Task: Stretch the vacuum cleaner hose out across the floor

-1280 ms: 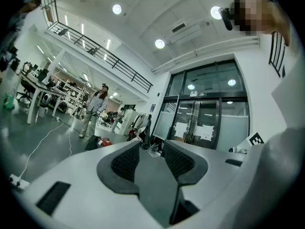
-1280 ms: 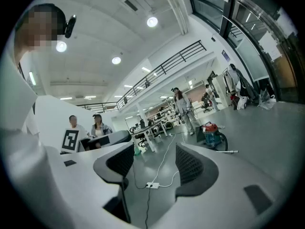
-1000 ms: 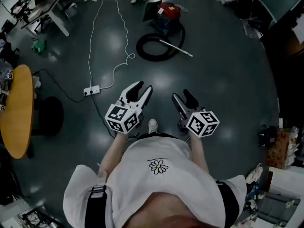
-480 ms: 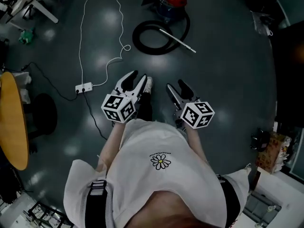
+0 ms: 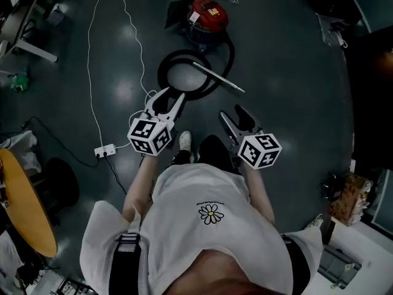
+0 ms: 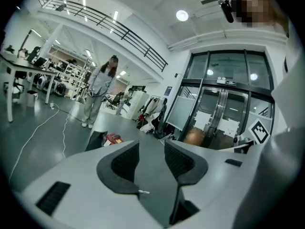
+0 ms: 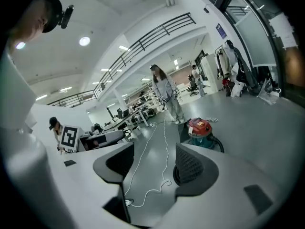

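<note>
The red vacuum cleaner (image 5: 207, 16) stands on the dark floor at the top of the head view. Its black hose (image 5: 164, 66) lies coiled in a ring just in front of it, with the metal wand (image 5: 218, 77) across the ring. My left gripper (image 5: 171, 96) is open and empty, its tips over the near edge of the coil. Also open and empty, the right gripper (image 5: 233, 113) sits a little short of the wand's end. The right gripper view shows the vacuum cleaner (image 7: 202, 128) past that gripper (image 7: 155, 161). In the left gripper view, the left gripper (image 6: 151, 147) half hides the vacuum cleaner (image 6: 113, 138).
A white cable (image 5: 92, 60) runs down the floor to a power strip (image 5: 104, 150) at the left. A round wooden table (image 5: 24, 208) sits at the lower left, and boxes (image 5: 347, 192) at the right. A person (image 6: 97, 92) stands beyond the vacuum cleaner.
I have walked toward the vacuum cleaner: it and the hose coil now lie much closer to both grippers. Both grippers stay open and empty.
</note>
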The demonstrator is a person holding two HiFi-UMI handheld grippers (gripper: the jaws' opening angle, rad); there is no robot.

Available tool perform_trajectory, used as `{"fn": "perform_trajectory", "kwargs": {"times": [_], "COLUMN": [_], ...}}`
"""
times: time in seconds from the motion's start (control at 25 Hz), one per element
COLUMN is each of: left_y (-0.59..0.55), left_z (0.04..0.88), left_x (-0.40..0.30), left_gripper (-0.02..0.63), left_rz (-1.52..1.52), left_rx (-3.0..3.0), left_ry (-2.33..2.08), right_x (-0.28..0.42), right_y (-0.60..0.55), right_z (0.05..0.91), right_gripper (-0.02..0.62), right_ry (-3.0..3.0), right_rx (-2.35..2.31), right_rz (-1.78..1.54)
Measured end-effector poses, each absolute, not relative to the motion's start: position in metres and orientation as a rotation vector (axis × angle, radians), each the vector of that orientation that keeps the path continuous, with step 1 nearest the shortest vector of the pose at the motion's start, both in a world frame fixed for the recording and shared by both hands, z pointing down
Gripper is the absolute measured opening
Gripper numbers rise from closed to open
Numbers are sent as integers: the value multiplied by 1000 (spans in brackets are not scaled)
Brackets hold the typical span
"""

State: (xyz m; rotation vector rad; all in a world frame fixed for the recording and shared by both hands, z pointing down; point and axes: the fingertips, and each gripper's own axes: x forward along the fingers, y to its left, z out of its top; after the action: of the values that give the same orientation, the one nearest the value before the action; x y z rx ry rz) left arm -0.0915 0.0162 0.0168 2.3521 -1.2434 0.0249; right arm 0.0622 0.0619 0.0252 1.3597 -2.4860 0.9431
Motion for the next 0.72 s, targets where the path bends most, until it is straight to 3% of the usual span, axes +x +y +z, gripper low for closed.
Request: {"fn": "perform_trajectory", "kwargs": {"times": [0.72], "left_y": [-191], "left_z": [38], "left_x": [-11], "left_gripper": [172], "left_rz": [159], "left_rx": [2321], "left_ry": [-1420], "right_x": [127], "right_y": [-167], "right_z": [76], "right_gripper": [285], "right_ry": [-2466], "right_rx": [1145], "right_rz": [1036]}}
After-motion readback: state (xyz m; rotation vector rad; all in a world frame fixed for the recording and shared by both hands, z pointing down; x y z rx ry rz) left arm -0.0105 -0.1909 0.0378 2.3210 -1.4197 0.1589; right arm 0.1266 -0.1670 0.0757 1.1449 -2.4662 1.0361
